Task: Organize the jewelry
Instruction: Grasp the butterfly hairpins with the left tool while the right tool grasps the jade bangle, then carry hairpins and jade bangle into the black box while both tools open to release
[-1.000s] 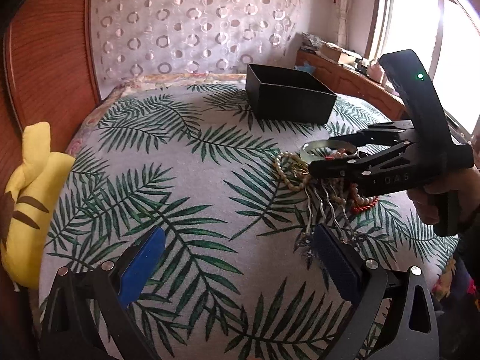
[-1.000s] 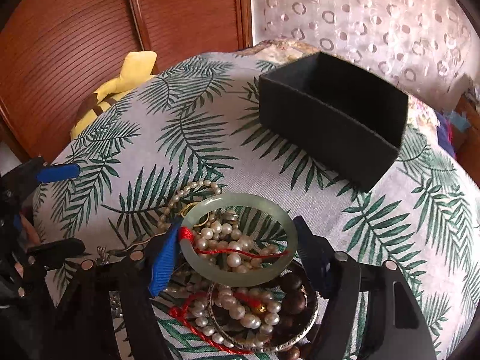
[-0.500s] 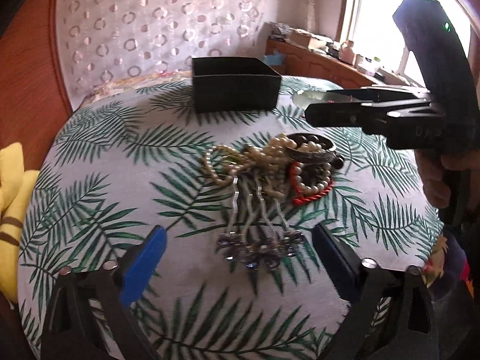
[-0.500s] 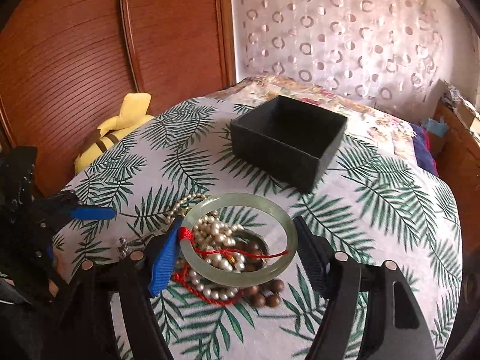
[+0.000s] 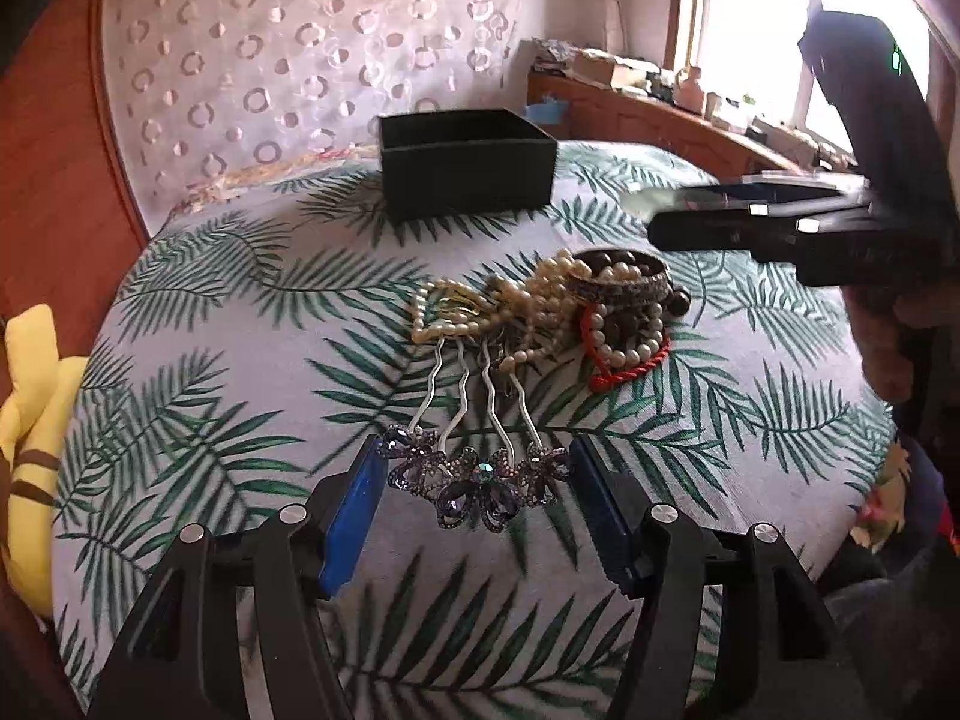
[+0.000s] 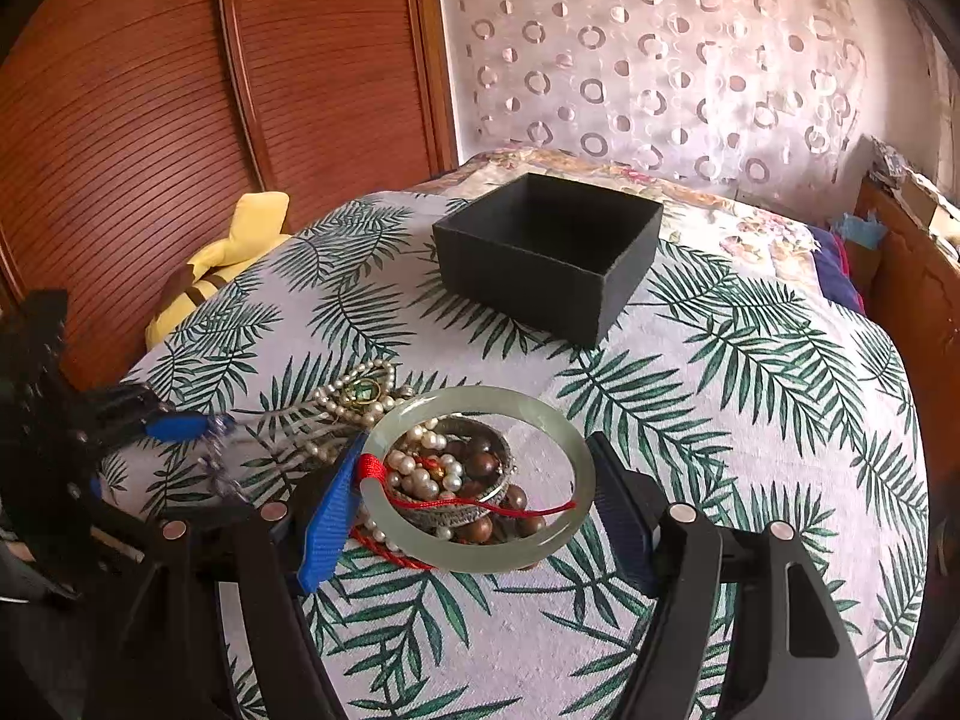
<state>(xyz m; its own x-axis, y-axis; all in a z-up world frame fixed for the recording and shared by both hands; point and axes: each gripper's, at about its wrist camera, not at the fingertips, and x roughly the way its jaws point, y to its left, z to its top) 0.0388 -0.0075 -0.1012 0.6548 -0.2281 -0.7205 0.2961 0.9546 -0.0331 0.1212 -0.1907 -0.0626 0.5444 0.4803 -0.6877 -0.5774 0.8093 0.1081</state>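
My right gripper (image 6: pixel 480 480) is shut on a pale green jade bangle (image 6: pixel 528 552) with a red cord and holds it level above the jewelry pile (image 5: pixel 564 312). It also shows in the left wrist view (image 5: pixel 648 198), blurred. The pile holds pearl strands, a metal bangle with brown beads and a red cord bracelet. My left gripper (image 5: pixel 477 495) is open, its blue pads on either side of the purple flower head of a hair comb (image 5: pixel 474 480) lying on the leaf-print cloth. An open black box (image 5: pixel 468 162) stands beyond the pile, also in the right wrist view (image 6: pixel 546 252).
The leaf-print bedspread (image 5: pixel 240 360) covers a bed. A yellow plush toy (image 5: pixel 30 420) lies at its left edge by a wooden wardrobe (image 6: pixel 150 120). A wooden sideboard with clutter (image 5: pixel 660 114) stands under the window at the right.
My left gripper has moved forward and narrowed around the flower comb. My right gripper has lifted the jade bangle higher above the pile and drawn back.
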